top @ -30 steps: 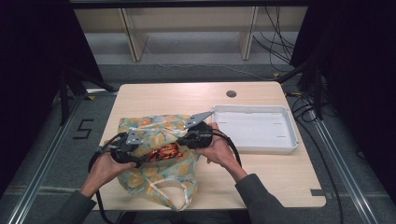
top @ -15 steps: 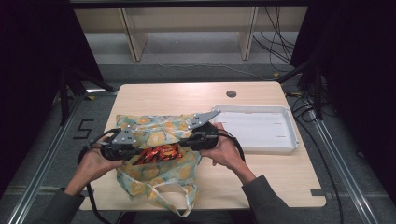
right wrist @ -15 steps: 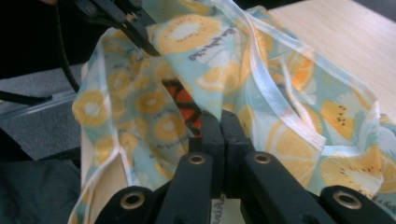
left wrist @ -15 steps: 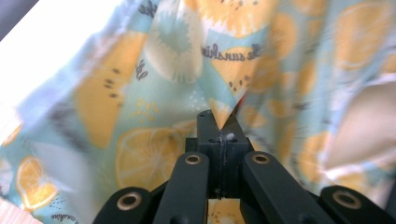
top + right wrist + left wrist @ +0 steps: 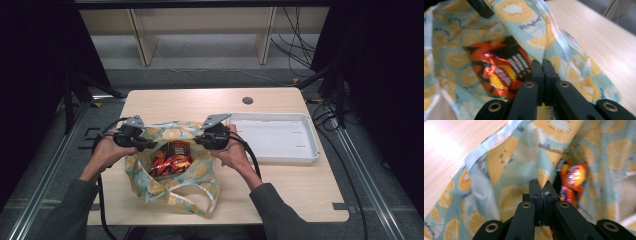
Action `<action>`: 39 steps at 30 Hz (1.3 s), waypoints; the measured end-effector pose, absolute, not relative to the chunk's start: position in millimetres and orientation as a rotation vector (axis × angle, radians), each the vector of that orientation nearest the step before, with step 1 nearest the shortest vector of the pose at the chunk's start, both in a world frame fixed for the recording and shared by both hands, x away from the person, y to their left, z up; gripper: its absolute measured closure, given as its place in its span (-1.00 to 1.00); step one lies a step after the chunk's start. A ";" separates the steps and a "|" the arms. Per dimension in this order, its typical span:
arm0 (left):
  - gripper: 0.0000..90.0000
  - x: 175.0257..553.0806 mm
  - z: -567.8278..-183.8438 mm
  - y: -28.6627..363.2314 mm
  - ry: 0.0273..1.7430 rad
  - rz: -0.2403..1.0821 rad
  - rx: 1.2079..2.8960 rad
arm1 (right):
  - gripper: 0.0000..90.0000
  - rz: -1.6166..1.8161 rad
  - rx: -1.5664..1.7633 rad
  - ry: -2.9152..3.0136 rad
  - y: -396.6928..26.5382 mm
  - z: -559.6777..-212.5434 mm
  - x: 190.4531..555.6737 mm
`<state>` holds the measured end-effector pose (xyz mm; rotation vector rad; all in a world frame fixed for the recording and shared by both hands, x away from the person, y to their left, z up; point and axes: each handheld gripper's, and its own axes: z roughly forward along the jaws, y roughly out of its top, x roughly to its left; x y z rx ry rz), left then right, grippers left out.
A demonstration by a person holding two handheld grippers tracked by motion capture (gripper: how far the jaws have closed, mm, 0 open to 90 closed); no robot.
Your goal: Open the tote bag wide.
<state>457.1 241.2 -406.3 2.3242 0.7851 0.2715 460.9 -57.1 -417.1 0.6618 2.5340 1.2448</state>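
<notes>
Table (image 5: pixel 310 190): pale wood-laminate top, flat, matte, round cable port near the far edge. Largest thing on it is the shallow white plastic tray (image 5: pixel 311 150), rigid, rounded corners, at the right side, nothing in it as far as I can see.

Next: soft fabric tote bag, pale blue with a yellow citrus-slice print (image 5: pixel 200 172), lying at the near-left-centre of the table, touching or just beside the tray's left edge. Mouth pulled open upward, white-trimmed hem, looped handle trailing toward the person. Thin woven cloth, limp, creases anywhere, no shape of its own.

Inside the bag: glossy orange-red foil snack packets (image 5: pixel 170 159), crinkly, reflective, bunched in the middle of the opening.

Left gripper (image 5: pixel 541 192): jaws have just been closing and now pinch a fold of the bag's rim on the left side. Right gripper (image 5: pixel 542 75): clamped on the opposite rim fold. Cloth sits between both pairs of pads; the two grips spread the mouth apart.

Handling, my read:
- Bag is light, sags the moment one side is let go. Hold at the hem, where the doubled trim gives the pads something to bite; single-layer cloth may slide out.
- Packets are light, slippery, crushable. Take them by a crimped end seal, not the puffy middle.
- Foil on cloth slides easily, so tilting the bag would likely shift them.
</notes>
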 end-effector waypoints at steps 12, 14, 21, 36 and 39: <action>0.99 475.3 -434.6 242.5 0.903 0.285 2.388 | 0.62 1.186 0.698 2.504 -57.0 -415.4 447.7; 0.99 475.9 -433.8 241.9 0.908 0.285 2.387 | 0.66 1.248 0.632 2.534 -56.5 -405.1 438.3; 0.99 477.2 -436.2 245.4 0.926 0.313 2.370 | 1.00 1.175 0.513 2.694 -41.2 -424.1 423.5; 0.99 476.7 -441.9 254.9 0.946 0.306 2.358 | 1.00 0.760 0.709 2.787 -58.9 -484.6 443.3; 0.98 476.1 -442.5 255.7 0.957 0.300 2.345 | 1.00 0.856 0.688 2.755 -54.3 -470.6 438.6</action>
